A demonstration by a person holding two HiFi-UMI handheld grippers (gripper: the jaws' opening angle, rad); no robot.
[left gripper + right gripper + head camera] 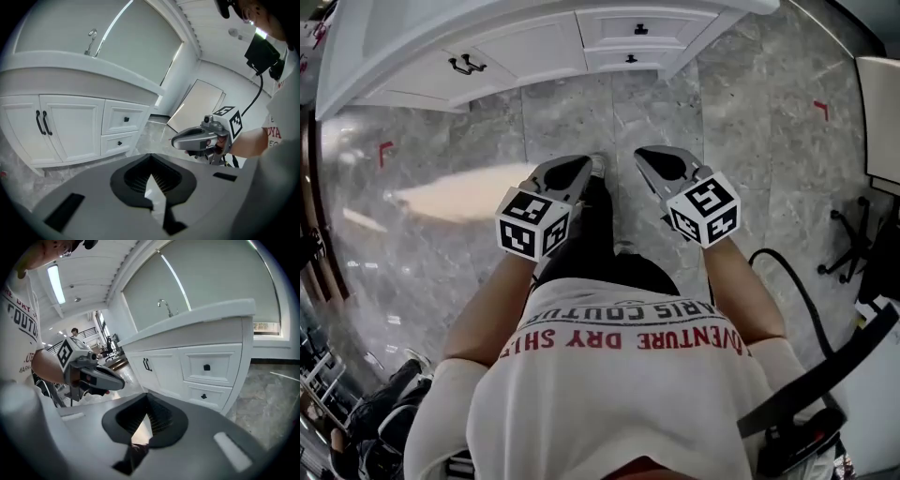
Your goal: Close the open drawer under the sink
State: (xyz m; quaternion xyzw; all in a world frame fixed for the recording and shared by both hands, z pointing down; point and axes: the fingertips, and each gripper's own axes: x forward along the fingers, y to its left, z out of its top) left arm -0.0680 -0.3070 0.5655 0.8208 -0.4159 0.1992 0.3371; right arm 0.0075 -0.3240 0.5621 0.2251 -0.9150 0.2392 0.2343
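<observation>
While the person stands facing the cabinet, the left gripper (584,165) has its jaws pressed together at the tips with nothing between them. The right gripper (643,154) is likewise closed and empty. They sit side by side in the middle of the head view, apart from each other. Both point toward the white panelled sink cabinet (412,56) along the top edge of the frame and are well short of it. Grey marble floor (609,112) lies between the tips and the cabinet.

At the top centre of the head view, the small upper drawer with a black knob (640,28) sits right above the small lower drawer with a black knob (630,59). Both fronts look about flush with the cabinet face, and none of the views makes clear whether either is pulled out. Left of them is a white double door with two curved black handles (466,64). In the right gripper view, a chrome tap (163,305) rises over the counter at upper centre.
</observation>
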